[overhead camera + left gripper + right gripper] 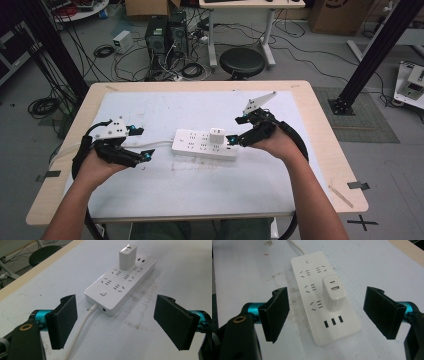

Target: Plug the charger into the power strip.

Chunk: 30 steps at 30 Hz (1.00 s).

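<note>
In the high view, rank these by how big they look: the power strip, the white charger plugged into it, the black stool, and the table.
1. table
2. power strip
3. black stool, which stands farther from the camera, so its true size against the strip is unsure
4. white charger

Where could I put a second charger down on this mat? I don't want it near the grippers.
Bare mat lies on the near side of the white plastic power strip, between the two forearms, and along the far edge behind it. It is crowded at the strip's ends: the left gripper by its white cable, the right gripper by the white cube charger.
</note>
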Tool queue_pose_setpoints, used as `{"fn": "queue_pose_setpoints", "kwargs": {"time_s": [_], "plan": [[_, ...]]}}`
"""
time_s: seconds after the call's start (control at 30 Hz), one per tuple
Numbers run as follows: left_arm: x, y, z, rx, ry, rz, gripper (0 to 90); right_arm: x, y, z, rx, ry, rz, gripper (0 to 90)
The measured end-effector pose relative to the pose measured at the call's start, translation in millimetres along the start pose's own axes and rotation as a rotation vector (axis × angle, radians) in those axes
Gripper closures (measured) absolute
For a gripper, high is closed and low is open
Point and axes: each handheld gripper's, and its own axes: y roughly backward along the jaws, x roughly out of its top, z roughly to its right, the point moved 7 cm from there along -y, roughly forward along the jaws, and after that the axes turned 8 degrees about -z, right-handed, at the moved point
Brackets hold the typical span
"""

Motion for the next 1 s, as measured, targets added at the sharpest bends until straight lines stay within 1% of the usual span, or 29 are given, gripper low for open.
{"fn": "queue_pose_setpoints", "kwargs": {"time_s": [0.03, 0.1, 0.17, 0.23, 0.3, 0.33, 0.4, 0.47, 0.5, 0.6, 0.67, 0.83, 1.0], "plan": [[0.6, 0.0, 0.1, 0.001, 0.001, 0.006, 19.0, -2.4, 2.2, -1.7, 0.001, -0.006, 0.008, 21.0], [1.6, -0.2, -0.4, 0.002, -0.001, 0.017, 19.0, -7.2, 6.3, -3.6, -0.014, -0.008, 0.023, 19.9], [1.7, -0.7, -1.4, 0.004, -0.002, 0.024, 19.0, -11.7, 10.3, -7.8, -0.012, -0.015, 0.046, 19.9], [1.6, -1.3, -2.5, 0.007, 0.004, 0.030, 19.0, -16.7, 13.9, -10.1, -0.009, -0.011, 0.067, 19.9], [1.5, -1.6, -2.6, 0.006, 0.008, 0.032, 19.0, -21.3, 16.4, -10.3, -0.019, -0.016, 0.078, 19.9], [1.6, -2.0, -2.9, 0.010, 0.017, 0.039, 19.0, -23.0, 17.4, -10.5, -0.017, -0.022, 0.083, 19.9], [1.0, -1.9, -3.2, 0.010, 0.018, 0.035, 19.0, -25.4, 19.6, -9.7, -0.013, -0.026, 0.087, 19.9], [0.8, -1.8, -4.3, 0.016, 0.024, 0.034, 19.0, -25.6, 21.5, -8.1, -0.016, -0.017, 0.099, 19.9], [0.8, -1.7, -4.4, 0.015, 0.024, 0.034, 19.0, -25.7, 22.3, -7.9, -0.016, -0.020, 0.099, 19.9], [0.0, -1.9, -4.9, 0.018, 0.031, 0.029, 19.0, -26.4, 23.2, -6.9, -0.024, -0.008, 0.099, 19.9], [-0.9, -1.5, -5.2, 0.019, 0.027, 0.024, 19.0, -27.0, 23.2, -7.8, -0.024, -0.004, 0.097, 19.8], [-1.6, -0.7, -6.6, 0.019, 0.032, 0.023, 19.0, -28.7, 21.8, -9.2, -0.025, -0.009, 0.095, 19.9], [-2.2, -2.0, -6.6, 0.016, 0.030, 0.019, 19.0, -29.0, 19.0, -9.4, -0.026, -0.009, 0.079, 19.9]]}}
